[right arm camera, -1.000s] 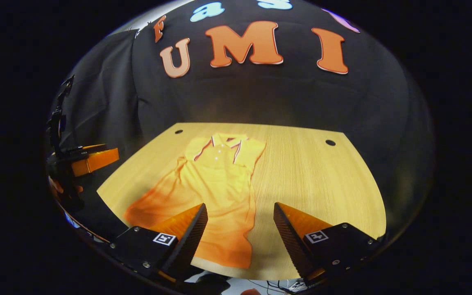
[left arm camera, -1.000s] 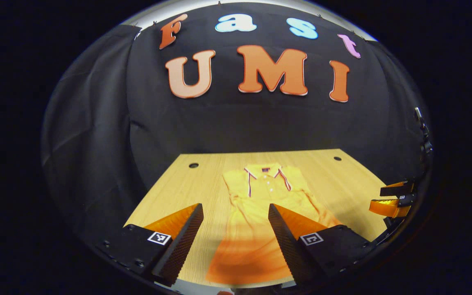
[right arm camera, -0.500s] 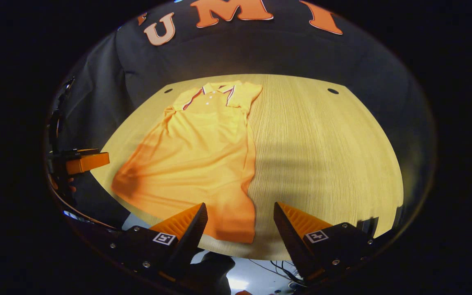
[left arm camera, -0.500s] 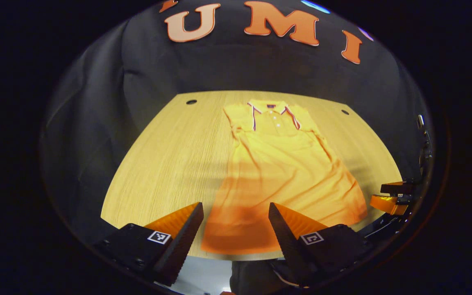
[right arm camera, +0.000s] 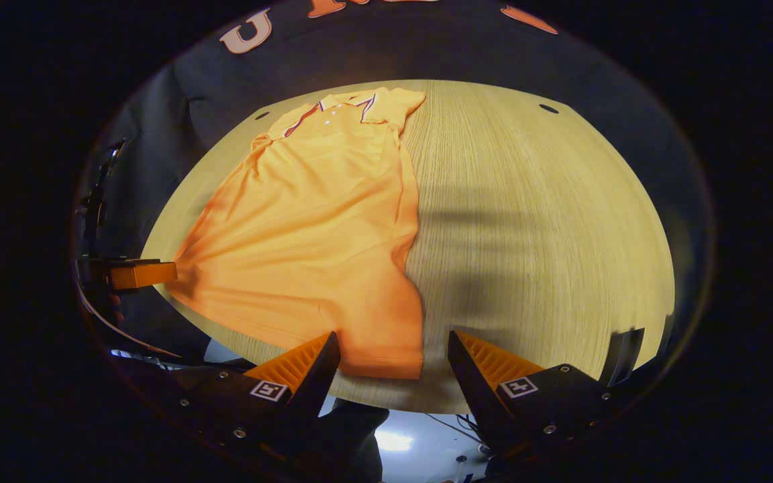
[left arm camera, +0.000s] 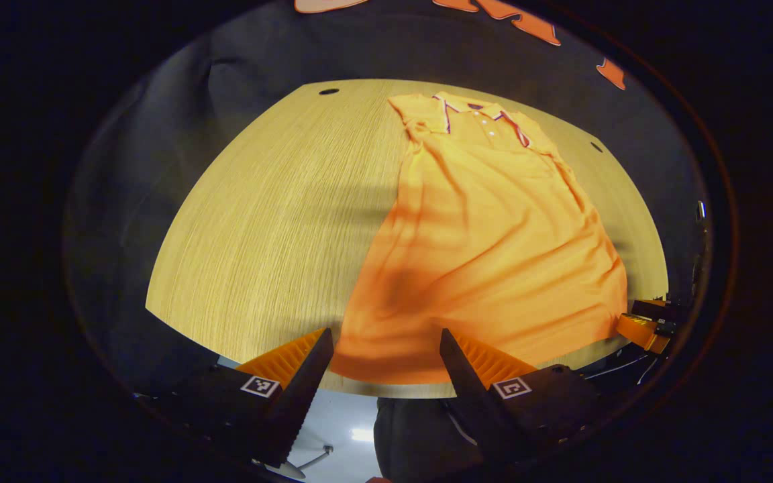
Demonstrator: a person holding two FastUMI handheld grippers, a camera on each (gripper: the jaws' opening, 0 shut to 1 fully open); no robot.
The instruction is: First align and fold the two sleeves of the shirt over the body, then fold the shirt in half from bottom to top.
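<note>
Orange, the shirt [left arm camera: 487, 235] lies flat on the counter [left arm camera: 272, 221], its long axis running from the collar at the far edge to the hem at the near edge. The left gripper [left arm camera: 386, 352] and right gripper [right arm camera: 393, 355] each hang wide open and empty just short of a hem corner, equally near. Against a second ago, both have tipped down and closer to the hem.

Shirt [left arm camera: 487, 235]: orange polo lying flat on the counter, collar at 12 o'clock, hem at 6 o'clock, fabric creased.
Counter [left arm camera: 272, 221]: pale wood grain.
Left gripper [left arm camera: 386, 362]: fingers spread apart above the hem's near edge, holding nothing.
Right gripper [left arm camera: 648, 325]: at 4 o'clock, beside the hem corner.
</note>
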